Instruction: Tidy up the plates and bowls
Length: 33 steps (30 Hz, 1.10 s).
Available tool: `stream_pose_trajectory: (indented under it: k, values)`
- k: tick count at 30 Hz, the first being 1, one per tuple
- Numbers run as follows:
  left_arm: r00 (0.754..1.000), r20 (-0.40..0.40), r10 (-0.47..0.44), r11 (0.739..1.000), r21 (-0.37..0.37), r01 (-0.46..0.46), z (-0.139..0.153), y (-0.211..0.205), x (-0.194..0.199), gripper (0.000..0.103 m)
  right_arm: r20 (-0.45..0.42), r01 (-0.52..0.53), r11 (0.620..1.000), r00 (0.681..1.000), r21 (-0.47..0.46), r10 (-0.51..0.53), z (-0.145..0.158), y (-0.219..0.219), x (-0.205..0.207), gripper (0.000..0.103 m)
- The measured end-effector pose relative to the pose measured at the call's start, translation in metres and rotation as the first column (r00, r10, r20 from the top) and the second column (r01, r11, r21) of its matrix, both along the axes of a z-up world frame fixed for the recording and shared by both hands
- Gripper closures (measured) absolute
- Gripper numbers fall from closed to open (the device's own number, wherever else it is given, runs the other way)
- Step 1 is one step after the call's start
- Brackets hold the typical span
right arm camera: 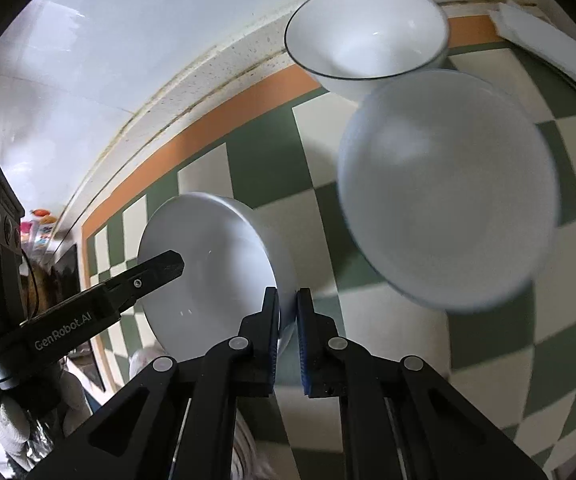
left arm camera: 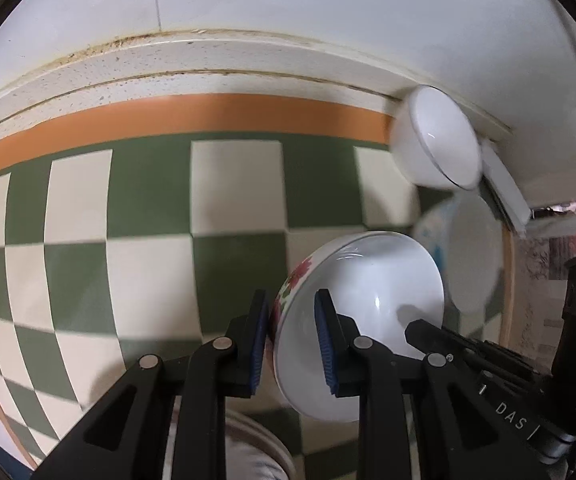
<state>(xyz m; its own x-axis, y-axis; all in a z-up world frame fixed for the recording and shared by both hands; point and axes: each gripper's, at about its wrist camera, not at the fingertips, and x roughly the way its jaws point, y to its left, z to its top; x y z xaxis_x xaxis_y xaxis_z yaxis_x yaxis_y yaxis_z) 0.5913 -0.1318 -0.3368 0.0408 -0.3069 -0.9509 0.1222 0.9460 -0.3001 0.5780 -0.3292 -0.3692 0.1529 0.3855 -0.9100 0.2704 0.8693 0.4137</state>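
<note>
A white bowl with red flowers on its outside [left arm camera: 371, 276] is tilted over the green-and-cream checked cloth [left arm camera: 148, 208]. My left gripper [left arm camera: 291, 340] straddles its near rim, one blue pad on the flowered outside and one inside, shut on the wall. The same bowl [right arm camera: 208, 280] shows white in the right wrist view. There my right gripper [right arm camera: 288, 320] is shut on its opposite rim. One of the left gripper's fingers [right arm camera: 160, 268] reaches into the bowl from the left. A right gripper finger [left arm camera: 419, 328] shows inside the bowl.
A white bowl with a thin dark rim [right arm camera: 367, 32] stands at the back by the speckled ledge [left arm camera: 208, 56] and white wall. A larger pale bowl [right arm camera: 447, 192], blue-patterned outside [left arm camera: 431, 232], sits right of the held bowl. The cloth has an orange border [left arm camera: 208, 116].
</note>
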Motion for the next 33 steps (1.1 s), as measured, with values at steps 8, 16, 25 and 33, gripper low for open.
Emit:
stream_pose_trajectory:
  k: [8,16,25,33]
  values:
    - [0.998,0.009,-0.060,0.998,-0.027,0.060,0.017,-0.027,-0.067,0.082,-0.004,-0.025,1.000,1.000,-0.017,0.025,0.031,-0.027,-0.077,0.093]
    - [0.993,-0.057,-0.106,0.994,-0.007,0.105,-0.011,-0.051,-0.107,0.082,-0.064,-0.009,1.000,0.998,-0.011,0.008,0.016,-0.060,-0.136,0.093]
    - [0.988,-0.107,-0.114,0.993,0.028,0.118,-0.032,-0.066,-0.118,0.082,-0.113,-0.008,1.000,0.994,-0.012,0.007,-0.010,-0.074,-0.153,0.093]
    - [0.984,-0.132,-0.118,0.990,0.058,0.127,-0.043,-0.073,-0.127,0.082,-0.136,-0.018,1.000,0.991,-0.002,0.017,-0.022,-0.070,-0.147,0.093]
